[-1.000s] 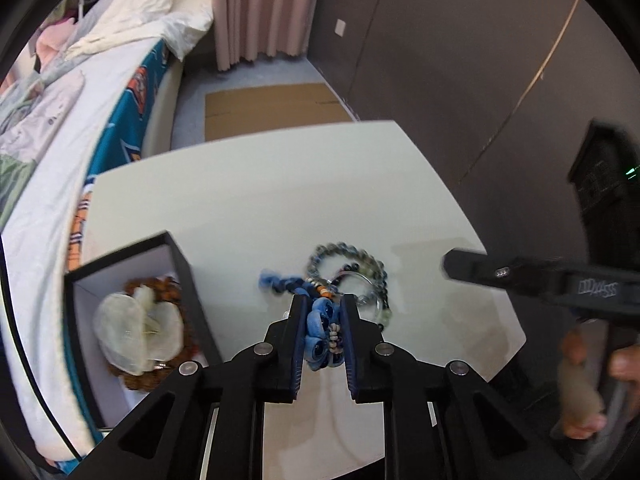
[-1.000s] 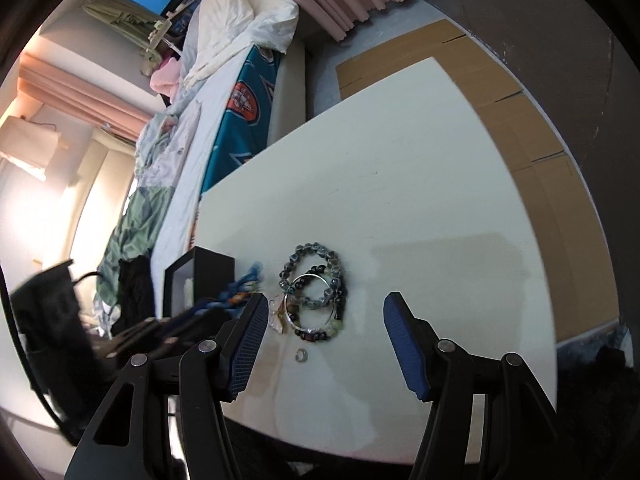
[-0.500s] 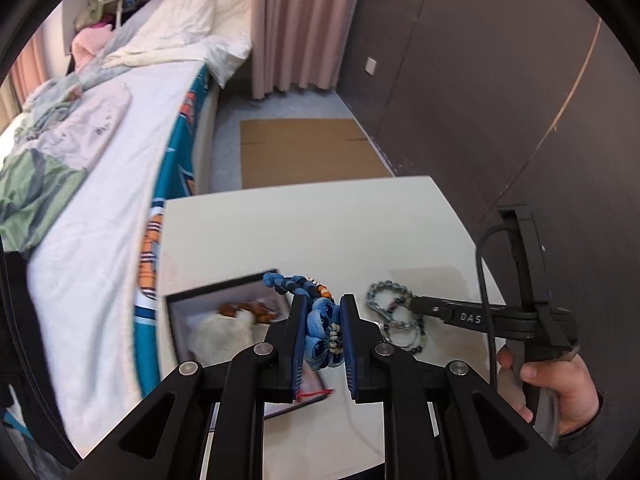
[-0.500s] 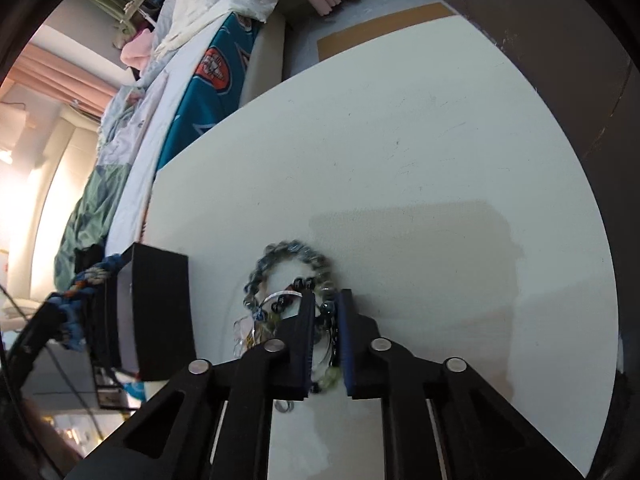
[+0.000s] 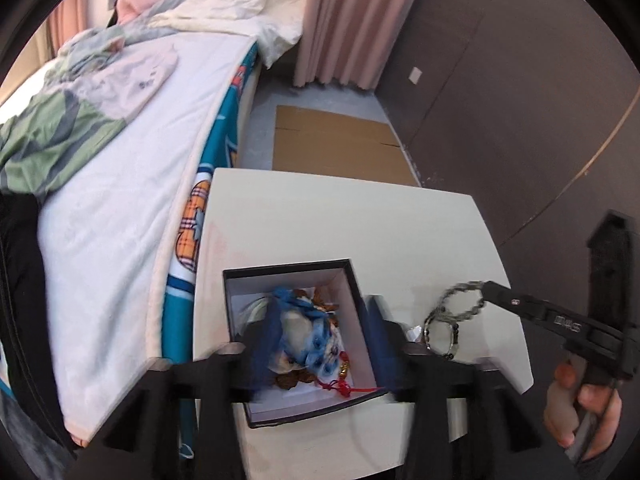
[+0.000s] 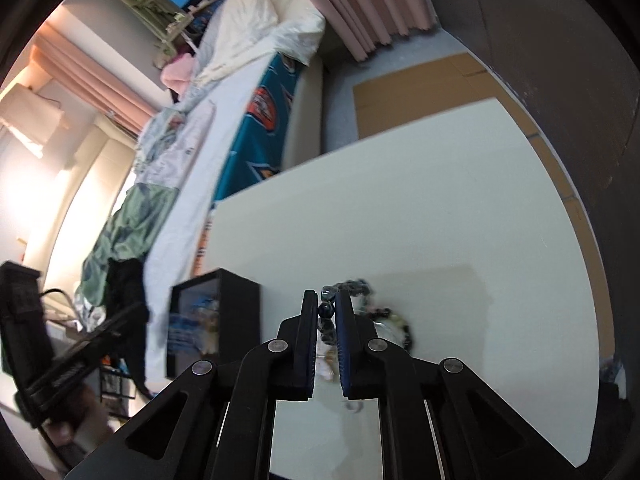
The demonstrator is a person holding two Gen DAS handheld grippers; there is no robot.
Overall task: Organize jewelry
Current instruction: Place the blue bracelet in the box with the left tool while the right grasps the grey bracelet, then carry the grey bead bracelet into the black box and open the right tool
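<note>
Blue pads of the left gripper [image 5: 324, 340] stand apart over the open black box [image 5: 356, 292] at the lower middle of the left wrist view, and its jaws are opening; a blue beaded piece [image 5: 308, 332] lies between them, loose over the box's white inside, where brown beads and a red cord [image 5: 352, 390] also lie. Blur hides whether a pad still touches the blue piece. To the right in the same view, the right gripper [image 5: 486, 288] comes in from the lower right, held by a hand [image 5: 580, 412], with a grey beaded bracelet [image 5: 460, 304] hanging from its tip above the white table [image 5: 340, 224]. In the right wrist view the right gripper [image 6: 328, 308] has its jaws nearly together, pinching the dark beads of that bracelet [image 6: 326, 312] at the frame's middle. More bracelets [image 6: 390, 318] lie blurred on the table [image 6: 420, 208] just right of the tips. The box [image 6: 236, 304] sits left of them, near the table's left edge beside the bed [image 6: 192, 184].
</note>
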